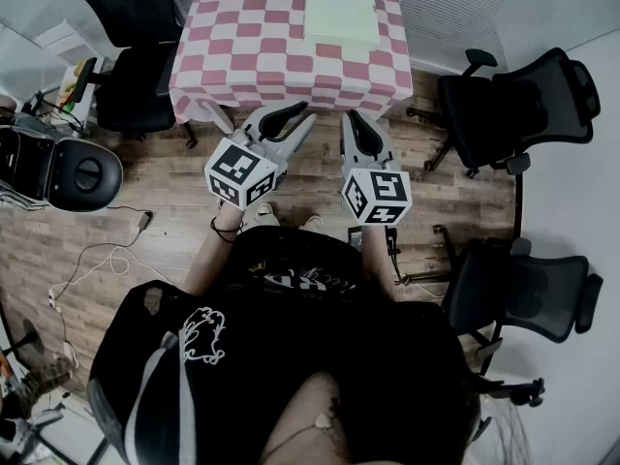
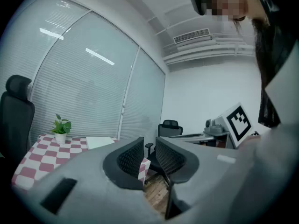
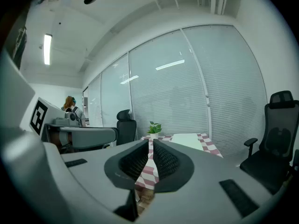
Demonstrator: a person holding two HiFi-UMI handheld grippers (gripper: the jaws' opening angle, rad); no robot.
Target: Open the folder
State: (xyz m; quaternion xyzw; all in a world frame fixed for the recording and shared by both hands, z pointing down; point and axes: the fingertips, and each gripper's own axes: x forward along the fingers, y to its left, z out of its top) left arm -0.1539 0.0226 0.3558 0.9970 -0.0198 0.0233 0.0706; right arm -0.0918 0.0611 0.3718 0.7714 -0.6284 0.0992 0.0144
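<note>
A table [image 1: 252, 56] under a pink-and-white checked cloth stands at the far end of the wooden floor. One black office chair [image 1: 136, 76] sits at the table's left and another [image 1: 518, 105] off its right corner. The pale green folder [image 1: 341, 10] lies flat on the table's far right part and looks closed, though the head view is too distant to be sure. Both grippers hang over the floor, just short of the table's near edge. The left gripper [image 1: 304, 112] has its jaws released a narrow way, with nothing between them. The right gripper [image 1: 355, 117] has its jaws clenched almost tip to tip on nothing. A small potted plant [image 2: 60, 126] stands at the table's far left corner.
</note>
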